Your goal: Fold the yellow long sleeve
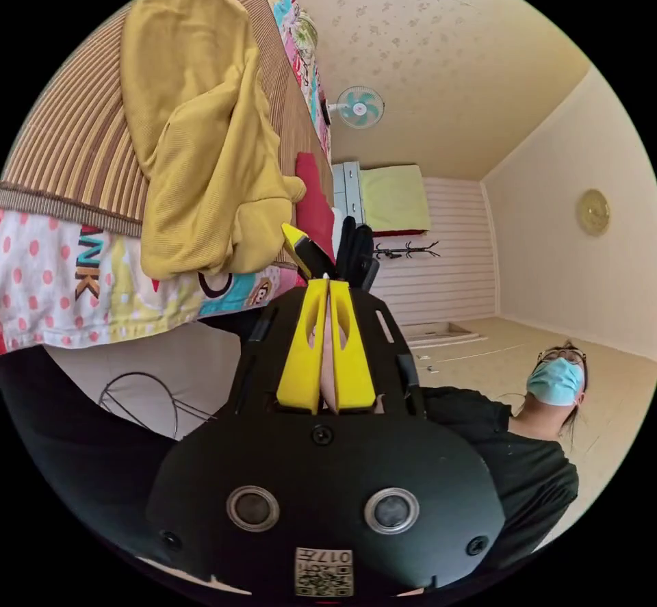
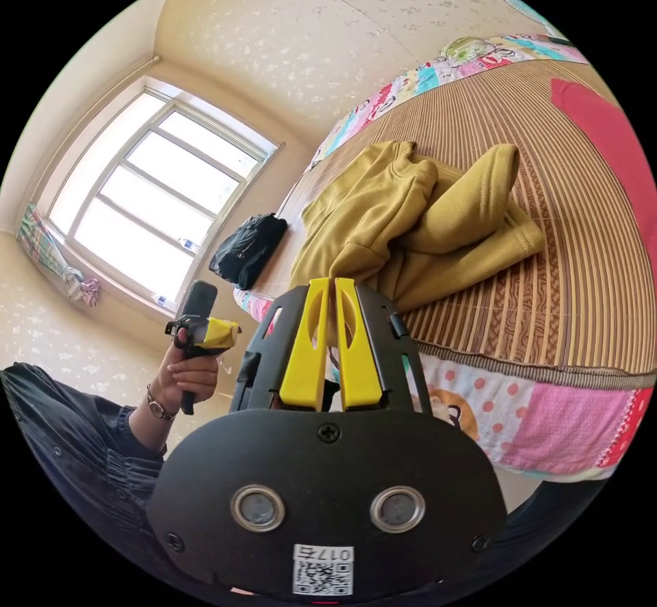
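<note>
1. Left gripper [image 1: 329, 283]: in the left gripper view its two yellow jaws lie pressed together along their length, with nothing between them. It is held in the air off the edge of the bed.
2. Right gripper [image 2: 328, 283]: in the right gripper view its jaws stand nearly together, a thin slit between them, holding nothing.
3. In the right gripper view, a hand [image 2: 183, 371] grips the handle of the other gripper, raised beside the bed.
4. Yellow long sleeve [image 2: 410, 224]: it lies crumpled in a heap on the striped mat [image 2: 588, 278] near the bed's edge, apart from both grippers.
5. A patterned bedsheet [image 2: 540, 429] hangs below the mat's edge.
6. A red cloth [image 2: 602, 128] lies farther along the mat.
7. A black bag [image 2: 248, 248] sits beyond the bed, below the window [image 2: 150, 210].
8. In the left gripper view, a wall fan [image 1: 358, 107] hangs on the far wall.
</note>
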Tool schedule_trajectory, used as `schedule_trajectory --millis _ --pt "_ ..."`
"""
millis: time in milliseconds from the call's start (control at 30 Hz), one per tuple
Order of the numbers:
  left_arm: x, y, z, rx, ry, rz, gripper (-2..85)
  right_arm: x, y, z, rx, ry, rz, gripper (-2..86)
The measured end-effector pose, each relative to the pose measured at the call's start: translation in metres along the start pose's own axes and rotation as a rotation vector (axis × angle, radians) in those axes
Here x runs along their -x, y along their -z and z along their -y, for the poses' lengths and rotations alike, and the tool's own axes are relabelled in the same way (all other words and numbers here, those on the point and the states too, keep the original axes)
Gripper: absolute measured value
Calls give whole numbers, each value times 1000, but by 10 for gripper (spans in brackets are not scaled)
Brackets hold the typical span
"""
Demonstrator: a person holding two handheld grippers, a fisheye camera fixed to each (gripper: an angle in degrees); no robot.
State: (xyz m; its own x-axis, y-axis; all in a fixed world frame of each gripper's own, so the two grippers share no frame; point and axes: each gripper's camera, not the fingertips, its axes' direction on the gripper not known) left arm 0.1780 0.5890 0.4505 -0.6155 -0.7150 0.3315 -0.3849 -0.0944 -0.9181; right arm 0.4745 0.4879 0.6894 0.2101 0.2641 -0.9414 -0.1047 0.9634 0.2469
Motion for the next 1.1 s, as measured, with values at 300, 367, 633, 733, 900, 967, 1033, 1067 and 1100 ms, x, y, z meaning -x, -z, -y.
schedule_trajectory --millis 300,367,633,733,900,967,1033,1067,1100 --pt "-72 -40 55 -59 -254 555 68 -5 6 8 54 132 188 21" --pt "-90 -69 83 7 -289 597 124 3 3 9 60 165 210 21" --pt "-76 -209 142 258 -280 1032 132 28 -20 11 116 211 295 10" --pt "-49 -229 139 262 -240 1149 86 41 -26 10 148 227 256 10" --pt "-21 -210 130 190 -208 949 50 40 -14 5 183 304 117 21" --pt "-23 -190 122 130 -237 906 43 29 1 9 152 270 61 34" --pt "-21 -181 117 135 -255 879 41 6 21 20 75 157 -8 58" --pt "-21 -172 112 117 -261 829 40 0 25 22 55 133 2 64" --pt "-22 -166 108 101 -270 791 40 -13 30 27 29 81 36 72"
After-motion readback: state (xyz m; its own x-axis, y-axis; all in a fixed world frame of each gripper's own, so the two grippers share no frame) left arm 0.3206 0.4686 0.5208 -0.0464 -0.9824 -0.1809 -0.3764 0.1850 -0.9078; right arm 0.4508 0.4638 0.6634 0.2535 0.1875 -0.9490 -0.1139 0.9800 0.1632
